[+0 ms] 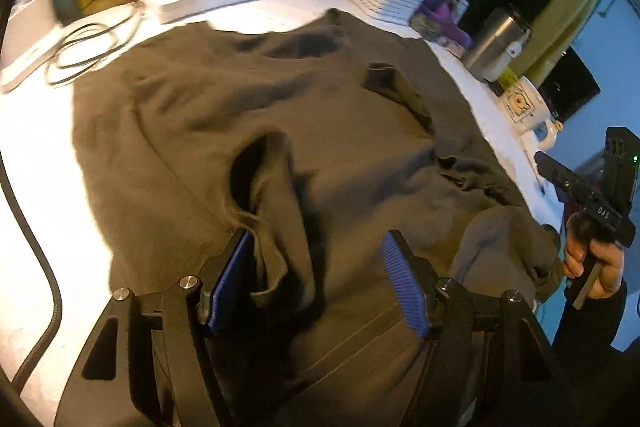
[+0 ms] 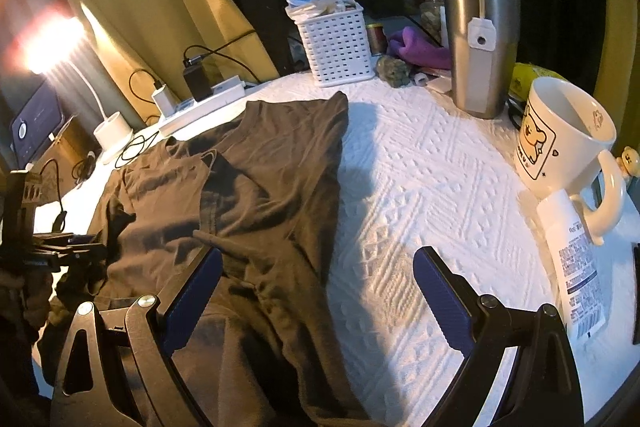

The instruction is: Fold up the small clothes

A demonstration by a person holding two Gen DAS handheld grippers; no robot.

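Note:
A dark olive-brown garment (image 1: 280, 115) lies spread and wrinkled on the white textured table cover (image 2: 420, 187). My left gripper (image 1: 317, 235) hovers open low over the garment's near part. A raised fold of cloth (image 1: 276, 211) stands between its blue pads, close to the left one, and neither pad presses on it. In the right wrist view the garment (image 2: 260, 187) fills the left half. My right gripper (image 2: 319, 253) is open, with its left finger over the garment's edge and its right finger over bare cover. A hand (image 1: 596, 259) holds it at the garment's right corner.
Along the back stand a white slotted basket (image 2: 336, 43), a steel tumbler (image 2: 480, 55), a purple cloth (image 2: 416, 51) and a power strip (image 2: 200, 107) with chargers and cables. A printed mug (image 2: 560, 135) and a labelled white tube (image 2: 576, 267) sit at the right. A lamp base (image 2: 114, 131) is at left.

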